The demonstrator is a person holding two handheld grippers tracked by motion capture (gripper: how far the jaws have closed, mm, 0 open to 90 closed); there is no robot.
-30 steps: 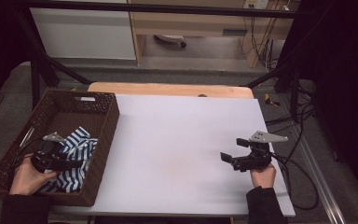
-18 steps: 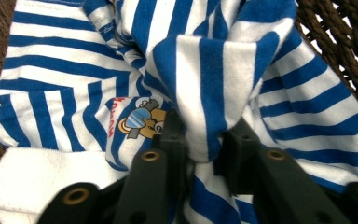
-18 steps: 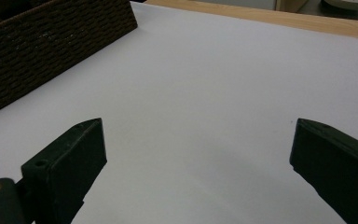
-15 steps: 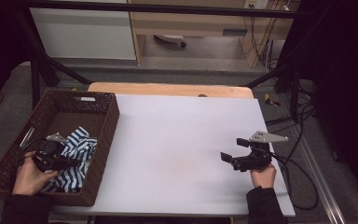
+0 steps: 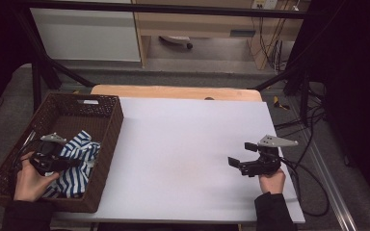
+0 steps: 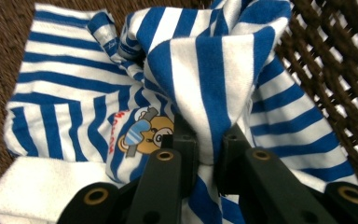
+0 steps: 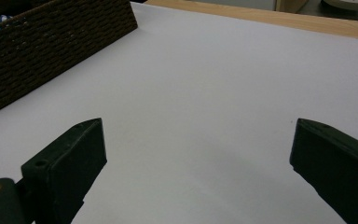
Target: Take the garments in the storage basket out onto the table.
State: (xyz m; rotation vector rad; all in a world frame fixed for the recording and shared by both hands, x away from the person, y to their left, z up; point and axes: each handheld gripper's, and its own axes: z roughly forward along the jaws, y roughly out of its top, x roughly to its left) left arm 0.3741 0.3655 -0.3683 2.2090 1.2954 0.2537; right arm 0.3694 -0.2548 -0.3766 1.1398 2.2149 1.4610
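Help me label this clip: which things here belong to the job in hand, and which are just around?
In the job:
- striped shirt, a fold pinched
- left gripper, shut on it
- wicker basket holding it

Just around:
- right gripper, open, holding nothing
- white table
- wooden board

1. Striped garment point(image 6: 98, 93), left gripper view: a cartoon bear print point(image 6: 142, 133) sits near centre. Red lettering runs at its 9 o'clock side, partly folded under and not legible.
2. Same garment: a small woven tag point(image 6: 105, 37) at 11 o'clock carries marks too blurred to read.
3. Basket point(image 5: 108, 108), high view: a pale label point(image 5: 90, 101) on the far rim at 12 o'clock; no characters can be made out.
4. No other readable text, brand, number or sign found.
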